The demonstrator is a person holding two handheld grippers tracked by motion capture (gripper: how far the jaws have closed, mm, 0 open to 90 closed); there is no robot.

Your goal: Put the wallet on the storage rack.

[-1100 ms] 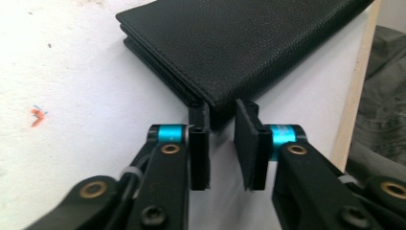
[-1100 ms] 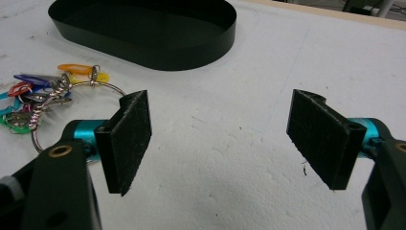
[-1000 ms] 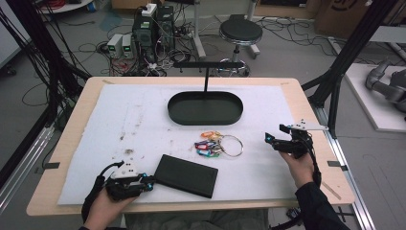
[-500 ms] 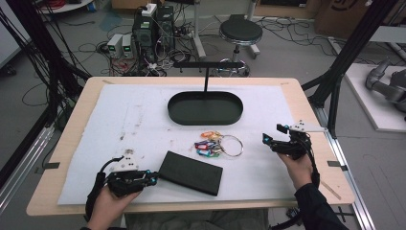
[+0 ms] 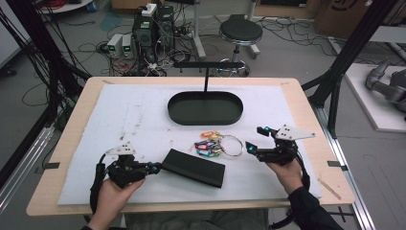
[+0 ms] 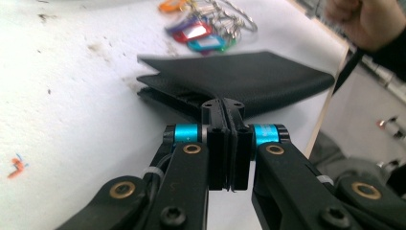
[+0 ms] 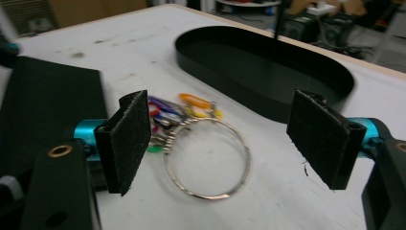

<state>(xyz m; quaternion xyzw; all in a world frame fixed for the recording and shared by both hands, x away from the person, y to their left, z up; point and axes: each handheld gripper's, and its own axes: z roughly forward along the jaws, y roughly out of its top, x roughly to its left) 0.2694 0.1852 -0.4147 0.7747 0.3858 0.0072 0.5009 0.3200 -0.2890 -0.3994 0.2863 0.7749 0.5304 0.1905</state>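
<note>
A black wallet (image 5: 194, 167) lies on the white mat near the front edge. My left gripper (image 5: 157, 167) has just been closing and is now shut on the wallet's left edge. In the left gripper view its jaws (image 6: 223, 106) pinch a flap of the wallet (image 6: 249, 81), whose near end is raised a little. A metal key ring (image 5: 232, 145) with several coloured tags (image 5: 207, 143) lies right of centre. My right gripper (image 5: 253, 138) stands open just right of the ring. In the right gripper view the key ring (image 7: 247, 155) and tags (image 7: 165, 112) lie between and beyond its pads (image 7: 225, 143), untouched.
A black oval tray (image 5: 206, 120) with a T-shaped stand (image 5: 206, 72) behind it sits at the mat's far middle; its wall (image 7: 230, 81) is close behind the ring. Small stains mark the mat's left part. Cables, boxes and a stool lie beyond the table.
My left gripper came up to the wallet's left edge and closed on it, lifting that end slightly. The right gripper moved left toward the key ring, still open.
</note>
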